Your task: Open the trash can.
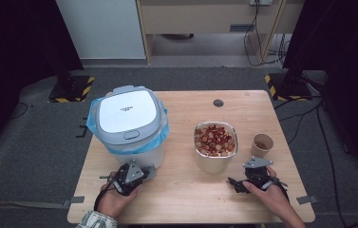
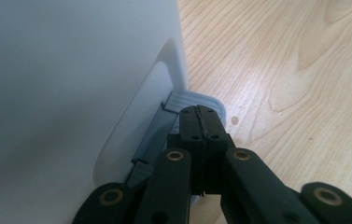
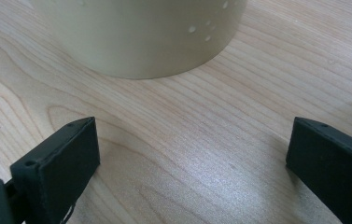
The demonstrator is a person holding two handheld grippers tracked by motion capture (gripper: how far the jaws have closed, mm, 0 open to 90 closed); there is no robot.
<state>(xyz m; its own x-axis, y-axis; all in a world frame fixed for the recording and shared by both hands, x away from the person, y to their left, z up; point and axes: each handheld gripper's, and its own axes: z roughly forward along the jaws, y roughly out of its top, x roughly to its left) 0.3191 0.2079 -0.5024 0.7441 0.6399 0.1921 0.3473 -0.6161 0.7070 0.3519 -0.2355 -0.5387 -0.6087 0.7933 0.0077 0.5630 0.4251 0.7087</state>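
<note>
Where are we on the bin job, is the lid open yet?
Not yet. Done: nothing visible; the bin's lid lies shut and the container of scraps is full. In hand: the left gripper, jaws shut, sits at the grey pedal at the bin's foot. The right gripper waits open just short of the container. Left: probably pressing the pedal and tipping the scraps in.

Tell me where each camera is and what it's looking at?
High view: above the person's side, looking down on the table; both hands and forearms show.
Left gripper view: on the left gripper, facing the bin's pedal; its shut fingers show.
Right gripper view: on the right gripper, facing the tub; its open fingers show.
All share the table.
</note>
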